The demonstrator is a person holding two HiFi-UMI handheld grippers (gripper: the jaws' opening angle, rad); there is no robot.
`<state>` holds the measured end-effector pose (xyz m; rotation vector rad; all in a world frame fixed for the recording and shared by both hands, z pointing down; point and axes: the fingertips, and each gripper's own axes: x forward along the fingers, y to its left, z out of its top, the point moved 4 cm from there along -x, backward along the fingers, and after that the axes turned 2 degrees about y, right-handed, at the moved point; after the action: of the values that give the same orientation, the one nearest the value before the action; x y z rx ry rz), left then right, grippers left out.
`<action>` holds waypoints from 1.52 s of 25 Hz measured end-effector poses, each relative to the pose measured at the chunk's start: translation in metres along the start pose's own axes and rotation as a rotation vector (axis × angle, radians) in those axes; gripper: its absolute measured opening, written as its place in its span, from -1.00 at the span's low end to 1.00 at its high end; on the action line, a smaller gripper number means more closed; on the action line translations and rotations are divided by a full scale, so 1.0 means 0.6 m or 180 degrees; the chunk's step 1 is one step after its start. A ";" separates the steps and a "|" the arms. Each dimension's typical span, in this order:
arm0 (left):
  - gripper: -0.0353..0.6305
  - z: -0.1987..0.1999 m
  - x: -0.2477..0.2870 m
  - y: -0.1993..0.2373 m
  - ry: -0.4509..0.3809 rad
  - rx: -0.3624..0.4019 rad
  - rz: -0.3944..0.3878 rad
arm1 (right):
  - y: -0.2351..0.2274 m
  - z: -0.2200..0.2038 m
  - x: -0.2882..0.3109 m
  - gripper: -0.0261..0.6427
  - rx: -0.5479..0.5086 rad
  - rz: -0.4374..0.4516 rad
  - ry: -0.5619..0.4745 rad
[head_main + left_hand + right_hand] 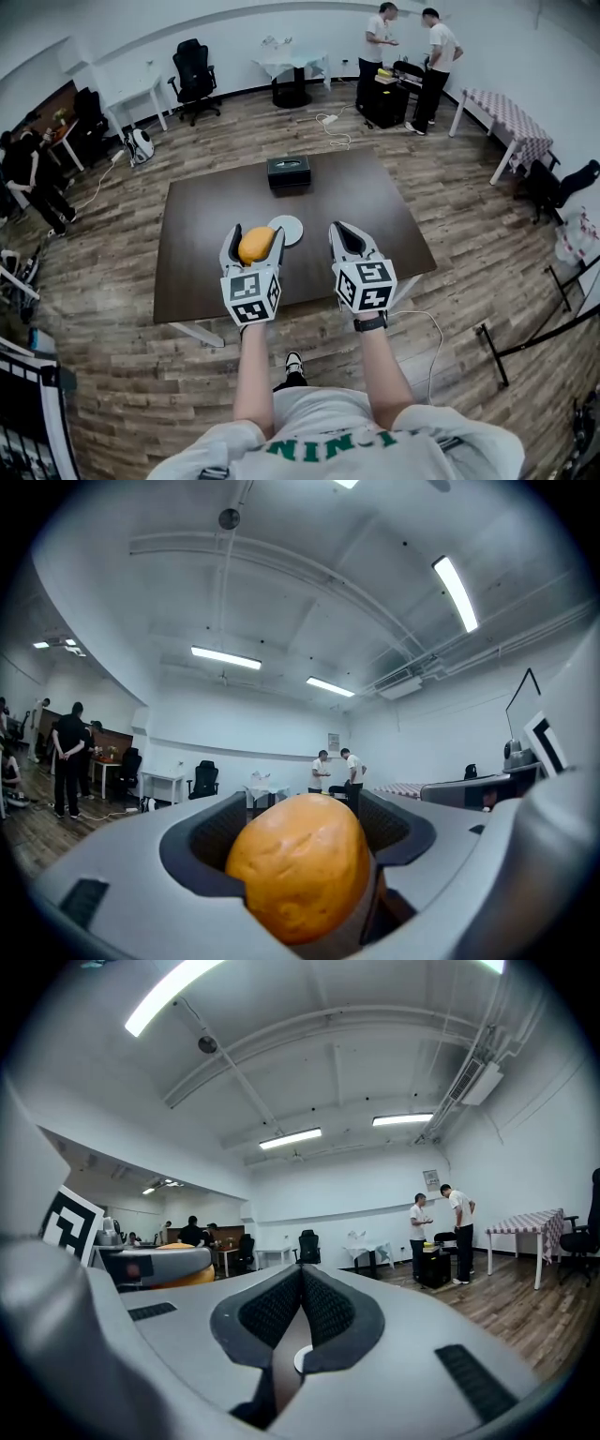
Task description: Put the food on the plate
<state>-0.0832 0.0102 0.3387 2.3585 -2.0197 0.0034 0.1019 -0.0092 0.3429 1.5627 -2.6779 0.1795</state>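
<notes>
An orange-yellow bread roll (255, 245) sits between the jaws of my left gripper (252, 244), which is shut on it and held above the brown table (206, 216). In the left gripper view the roll (300, 864) fills the space between the dark pads, level with the room. A small white plate (290, 229) lies on the table just right of and beyond the roll. My right gripper (349, 239) hovers beside it, shut with nothing held; its pads (323, 1312) meet at the tips, and the plate (298, 1359) shows through the gap below.
A black box (289, 172) stands at the table's far edge. Two people stand at a black cart (392, 94) far right, others at the left wall. Office chair (195, 77), white tables and a checkered table (511, 120) ring the wooden floor.
</notes>
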 end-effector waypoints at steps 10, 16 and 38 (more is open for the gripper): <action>0.26 0.008 0.194 0.131 0.0012 0.0044 -0.0078 | -0.007 0.016 0.231 -0.88 0.0047 0.0019 0.0047; 0.27 -0.022 0.282 0.196 0.0087 0.0055 -0.0091 | -0.007 -0.006 0.346 -0.88 0.0059 0.0031 0.0128; 0.27 -0.183 0.541 0.225 0.0718 -0.0163 -0.0084 | -0.135 -0.116 0.587 -0.88 0.0229 0.0223 0.0699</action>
<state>-0.1639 -0.3280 0.4603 2.2395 -1.8623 0.2048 -0.0034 -0.3451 0.4497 1.3767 -2.5818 0.4278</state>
